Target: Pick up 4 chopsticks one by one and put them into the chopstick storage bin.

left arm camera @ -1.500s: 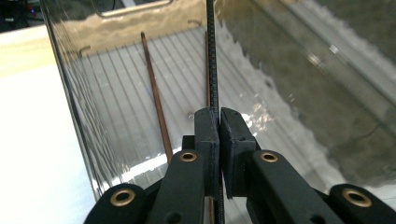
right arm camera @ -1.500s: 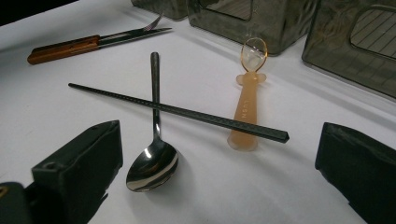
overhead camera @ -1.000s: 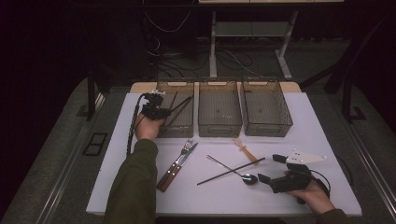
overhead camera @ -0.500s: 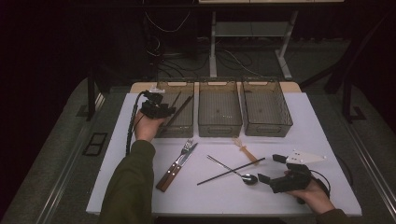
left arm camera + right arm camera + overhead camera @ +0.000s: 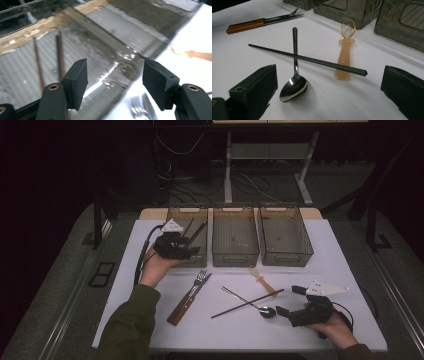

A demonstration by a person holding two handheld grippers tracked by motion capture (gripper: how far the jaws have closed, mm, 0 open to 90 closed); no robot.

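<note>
Sorting of cutlery into bins is being carried out. The left claw (image 5: 192,251) is being held over the near wall of the left bin (image 5: 176,213); its jaws have just been opening and are standing apart with nothing between them. Two dark chopsticks (image 5: 59,53) are lying inside that bin, leaning toward its far wall.

The right claw (image 5: 291,301) is being rested near the worktop's near right corner, jaws wide apart and empty, aimed at the metal spoon (image 5: 294,85). A single black chopstick (image 5: 307,59) is lying across the spoon's handle, and its far tip is resting on the orange plastic spoon (image 5: 344,56). A fork and a wooden-handled knife (image 5: 187,297) are lying side by side toward the near left.

Risks, as judged:
- If the crossed chopstick is being gripped, the metal spoon underneath may be dragged or flicked along.
- The chopstick is thin and flat on the surface; it may be slipping out of the pads, or rolling toward the near edge.
- The left claw may be catching the bin's near wall and shifting the bin.

The worktop (image 5: 345,270) is white and plain. Three smoky translucent bins are lined along its far edge; the middle bin (image 5: 235,252) and the right bin (image 5: 286,257) are looking empty. The room is being kept dark; cables and metal stand legs are showing on the floor behind.
</note>
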